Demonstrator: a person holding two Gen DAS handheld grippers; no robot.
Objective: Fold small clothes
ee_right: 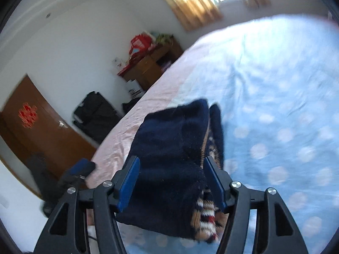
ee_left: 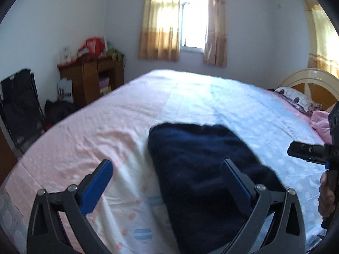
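Knitwear first: a dark navy, thick knitted garment (ee_left: 203, 169), already folded into a rough oblong, lies on the pink, white and pale-blue spotted bed sheet (ee_left: 106, 131). In the left wrist view its long axis runs away from the camera toward the curtained window (ee_left: 190, 19), and the near end of the garment passes under the right-hand finger of the left claw (ee_left: 167, 175). That claw is spread wide and grips nothing; most of its gap sits over bare sheet just left of the garment. The right claw (ee_left: 296, 150) shows at the far right edge, off the garment's right side, with part of a hand below it; whether it is spread or closed cannot be told from this view.

In the right wrist view the right claw (ee_right: 171, 165) is also released, its blue pads parted, and the garment lies directly ahead between them, its near edge showing a tan, white and red patterned band (ee_right: 205, 216). The folded stack's long axis again runs forward from the claw. By my judgement the right claw is better centred on the garment, so it looks the handier one for the next fold or for smoothing.
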